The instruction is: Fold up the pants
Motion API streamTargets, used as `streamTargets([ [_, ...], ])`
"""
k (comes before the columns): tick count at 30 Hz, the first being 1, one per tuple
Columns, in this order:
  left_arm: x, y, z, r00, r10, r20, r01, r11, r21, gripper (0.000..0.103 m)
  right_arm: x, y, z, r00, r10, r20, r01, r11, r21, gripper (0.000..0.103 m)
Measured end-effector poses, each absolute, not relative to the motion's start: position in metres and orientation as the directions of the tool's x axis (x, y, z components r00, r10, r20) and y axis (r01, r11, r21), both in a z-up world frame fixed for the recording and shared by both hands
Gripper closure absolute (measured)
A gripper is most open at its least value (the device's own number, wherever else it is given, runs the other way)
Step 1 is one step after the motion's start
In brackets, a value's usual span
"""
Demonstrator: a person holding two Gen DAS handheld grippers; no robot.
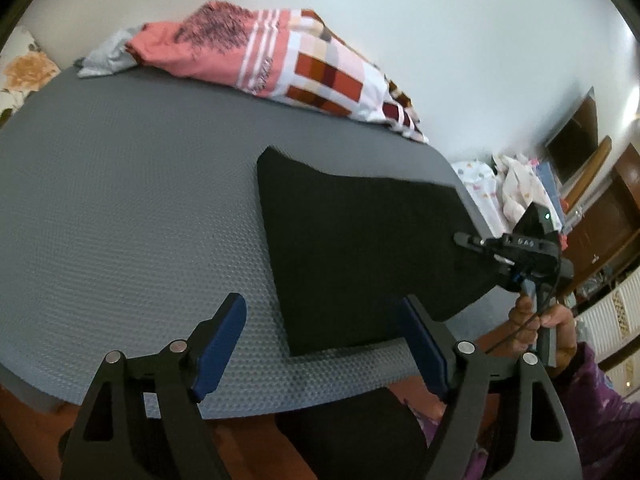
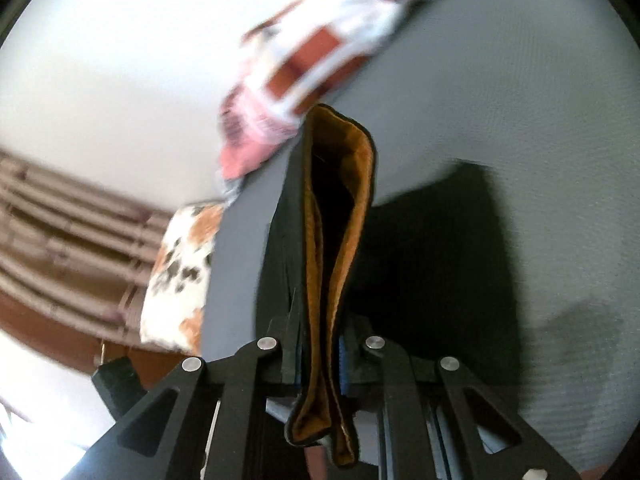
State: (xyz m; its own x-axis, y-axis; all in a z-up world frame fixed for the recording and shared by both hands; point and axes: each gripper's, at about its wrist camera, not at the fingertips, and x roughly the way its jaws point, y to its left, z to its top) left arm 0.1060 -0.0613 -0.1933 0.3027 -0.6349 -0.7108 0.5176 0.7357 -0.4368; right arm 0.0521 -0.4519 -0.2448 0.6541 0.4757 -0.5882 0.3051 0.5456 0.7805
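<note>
Grey dimpled mat filled most of left wrist view, from left edge across to right of centre. Patterned quilt heaped along mat's far edge, upper centre of frame; blurred in right wrist view, upper centre.

Black pants lay folded flat on mat, right of centre in left wrist view, near corner almost at mat's front edge. Right end lifted toward right gripper, at right edge of frame, held by a hand in a purple sleeve.

In right wrist view, pants ran from between fingers up through centre of frame; orange-brown lining showed along pinched edge, hem drooping below fingers at bottom centre. Right gripper clamped tight on that edge, pads pressed on cloth both sides.

Left gripper sat at bottom centre of left wrist view, blue pads spread wide, nothing between them but mat and pants' near corner beyond. Hovered short of pants; right fingertip overlapped pants' lower edge in frame, contact not confirmable. Pants sat up and right of that claw, apart from left pad.
</note>
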Motion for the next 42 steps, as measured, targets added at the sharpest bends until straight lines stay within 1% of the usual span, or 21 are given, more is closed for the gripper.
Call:
streamTargets([
  [2,0.109,-0.074,-0.202,0.276,-0.622,-0.733,0.524,0.737,-0.427,0.024,0.042,-0.462,-0.263,0.657,0.477,-0.584,0.333,0.511,0.792,0.091],
  [5,0.112,-0.090,-0.212,0.233,-0.605,-0.761,0.531,0.735,-0.422,0.024,0.038,-0.466,-0.271,0.678,0.474,-0.563,0.331,0.487,0.808,0.091],
  [13,0.107,-0.109,-0.207,0.233,-0.583,-0.778,0.584,0.724,-0.367,0.024,0.024,-0.473,-0.255,0.706,0.472,-0.527,0.283,0.494,0.822,0.091],
  [16,0.112,-0.117,-0.209,0.220,-0.579,-0.785,0.581,0.724,-0.372,0.024,0.024,-0.481,-0.257,0.711,0.453,-0.537,0.296,0.500,0.814,0.091],
  [20,0.114,-0.125,-0.208,0.224,-0.579,-0.784,0.595,0.718,-0.360,0.024,0.023,-0.491,-0.276,0.702,0.451,-0.550,0.332,0.476,0.814,0.091],
  [23,0.117,-0.128,-0.210,0.237,-0.577,-0.781,0.595,0.722,-0.353,0.024,0.022,-0.493,-0.284,0.708,0.460,-0.536,0.332,0.453,0.827,0.091],
  [27,0.120,-0.133,-0.204,0.256,-0.633,-0.731,0.615,0.690,-0.382,0.024,0.021,-0.493,-0.287,0.707,0.466,-0.532,0.328,0.450,0.830,0.091],
  [29,0.118,-0.143,-0.200,0.297,-0.641,-0.708,0.666,0.671,-0.328,0.024,0.019,-0.496,-0.287,0.712,0.475,-0.517,0.314,0.444,0.839,0.088],
  [31,0.117,-0.156,-0.203,0.305,-0.624,-0.719,0.704,0.657,-0.271,0.024,0.014,-0.499,-0.285,0.728,0.460,-0.508,0.319,0.429,0.845,0.085],
  [32,0.117,-0.160,-0.206,0.298,-0.622,-0.724,0.717,0.647,-0.261,0.024,0.006,-0.504,-0.281,0.747,0.429,-0.508,0.326,0.430,0.842,0.085],
  [34,0.118,-0.167,-0.213,0.284,-0.611,-0.739,0.731,0.636,-0.245,0.024,-0.012,-0.512,-0.270,0.789,0.382,-0.481,0.318,0.416,0.852,0.085],
  [36,0.119,-0.170,-0.220,0.263,-0.611,-0.747,0.738,0.626,-0.253,0.024,-0.037,-0.519,-0.257,0.836,0.359,-0.416,0.280,0.373,0.884,0.084],
  [38,0.121,-0.172,-0.228,0.246,-0.607,-0.756,0.734,0.626,-0.264,0.024,-0.058,-0.514,-0.249,0.855,0.394,-0.336,0.221,0.310,0.925,0.084],
  [41,0.124,-0.172,-0.237,0.226,-0.607,-0.762,0.722,0.630,-0.287,0.024,-0.069,-0.493,-0.245,0.835,0.475,-0.277,0.173,0.251,0.952,0.084],
  [42,0.125,-0.172,-0.239,0.223,-0.608,-0.762,0.718,0.631,-0.293,0.024,-0.069,-0.485,-0.247,0.823,0.498,-0.273,0.172,0.239,0.956,0.084],
])
